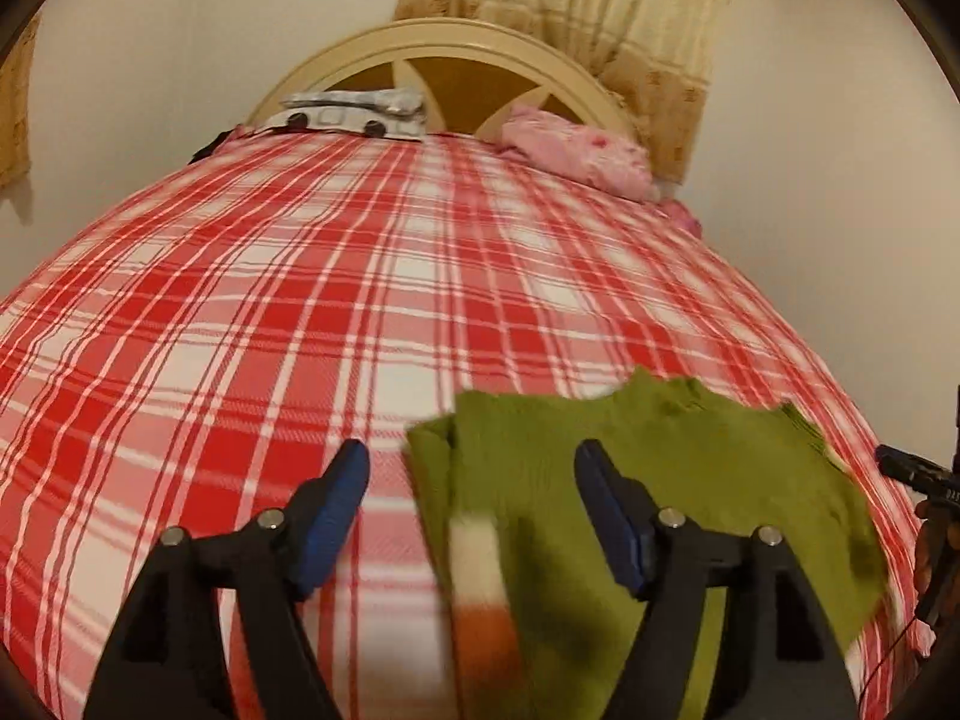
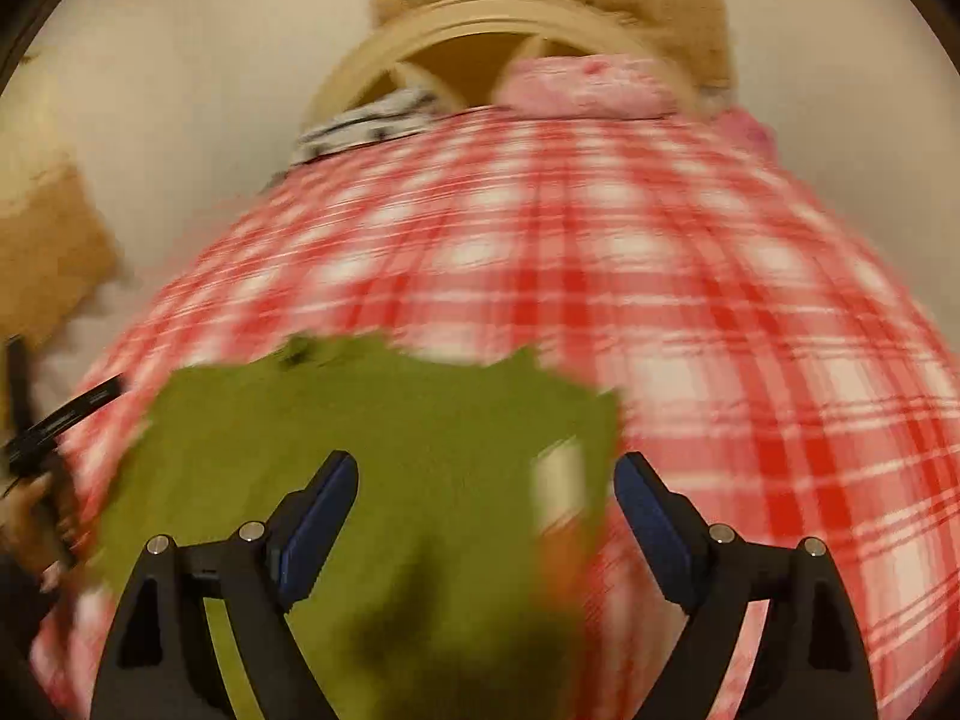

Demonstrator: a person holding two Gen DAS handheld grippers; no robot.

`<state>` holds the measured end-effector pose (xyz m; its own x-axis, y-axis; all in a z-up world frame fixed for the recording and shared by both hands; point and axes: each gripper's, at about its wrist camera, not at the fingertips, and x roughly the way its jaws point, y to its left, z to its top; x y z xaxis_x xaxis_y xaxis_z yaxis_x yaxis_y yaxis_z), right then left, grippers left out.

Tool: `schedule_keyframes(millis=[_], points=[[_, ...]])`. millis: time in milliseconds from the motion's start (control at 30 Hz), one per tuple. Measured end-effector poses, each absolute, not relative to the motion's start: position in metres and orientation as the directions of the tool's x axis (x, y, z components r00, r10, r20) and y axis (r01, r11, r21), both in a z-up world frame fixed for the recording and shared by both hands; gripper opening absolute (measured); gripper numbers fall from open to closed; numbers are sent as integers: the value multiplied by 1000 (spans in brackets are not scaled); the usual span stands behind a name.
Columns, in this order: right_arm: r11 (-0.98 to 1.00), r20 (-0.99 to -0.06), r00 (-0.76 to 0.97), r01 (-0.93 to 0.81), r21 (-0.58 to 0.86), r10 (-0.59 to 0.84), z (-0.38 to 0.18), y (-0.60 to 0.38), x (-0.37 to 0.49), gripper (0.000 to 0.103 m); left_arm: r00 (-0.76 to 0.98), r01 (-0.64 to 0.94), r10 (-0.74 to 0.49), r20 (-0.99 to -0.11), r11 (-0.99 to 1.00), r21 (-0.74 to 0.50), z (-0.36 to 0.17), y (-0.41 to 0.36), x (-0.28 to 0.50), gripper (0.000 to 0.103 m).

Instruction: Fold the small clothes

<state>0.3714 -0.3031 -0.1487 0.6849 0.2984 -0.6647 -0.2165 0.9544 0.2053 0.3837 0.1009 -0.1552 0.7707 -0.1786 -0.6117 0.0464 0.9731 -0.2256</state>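
In the left wrist view, the left gripper [image 1: 471, 480] is held above the bed, pointing toward the headboard [image 1: 444, 45], its blue-padded fingers [image 1: 336, 510] spread wide with nothing between them. Below it, a green garment [image 1: 660, 480] lies flat on the red and white checked sheet [image 1: 300, 300], at the near end of the bed. Its left edge is folded over in a narrow strip, and a white and orange band shows on the cloth near the bottom, blurred. The right finger is over the garment, the left finger over bare sheet. At the far right edge part of the other gripper [image 1: 918, 480] shows. A pink pillow [image 1: 576, 150] and a grey and white pillow [image 1: 354, 114] rest by the headboard, with a curtain [image 1: 600, 18] behind.

The right wrist view is blurred. The right gripper [image 2: 486, 480] also stands open and empty above the garment [image 2: 372, 450], which lies spread on the sheet [image 2: 720, 300]; its right finger [image 2: 654, 528] is just past the cloth's right edge. A pale patch shows near that edge. The left gripper [image 2: 54, 420] appears at the far left.
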Motion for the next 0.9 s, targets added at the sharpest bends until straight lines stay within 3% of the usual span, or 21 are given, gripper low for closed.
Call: schedule_keyframes(millis=[133, 233, 300, 467, 633, 700, 767, 900], points=[[952, -699, 655, -276, 131, 286, -160, -281, 322, 88, 738, 67, -193, -646, 975, -214, -167, 90, 350, 74], [935, -738, 582, -285, 209, 342, -185, -282, 300, 88, 681, 72, -140, -719, 990, -124, -192, 73, 331, 74], [950, -792, 528, -228, 214, 306, -212, -285, 293, 88, 648, 67, -102, -755, 995, -77, -210, 67, 320, 74], [963, -808, 544, -250, 98, 224, -208, -265, 267, 88, 649, 43, -116, -752, 992, -117, -205, 77, 308, 74], [952, -713, 637, -261, 158, 293, -177, -259, 264, 88, 641, 14, -109, -760, 991, -130, -212, 83, 304, 74], [962, -725, 634, -213, 171, 269, -185, -261, 275, 88, 649, 9, -113, -753, 990, -141, -210, 86, 300, 74], [962, -801, 533, -159, 223, 273, -216, -266, 290, 88, 650, 3, -111, -752, 990, -144, -210, 88, 296, 74], [975, -800, 563, -185, 124, 209, -220, -254, 274, 88, 656, -1, -126, -745, 986, -167, -209, 101, 286, 77]])
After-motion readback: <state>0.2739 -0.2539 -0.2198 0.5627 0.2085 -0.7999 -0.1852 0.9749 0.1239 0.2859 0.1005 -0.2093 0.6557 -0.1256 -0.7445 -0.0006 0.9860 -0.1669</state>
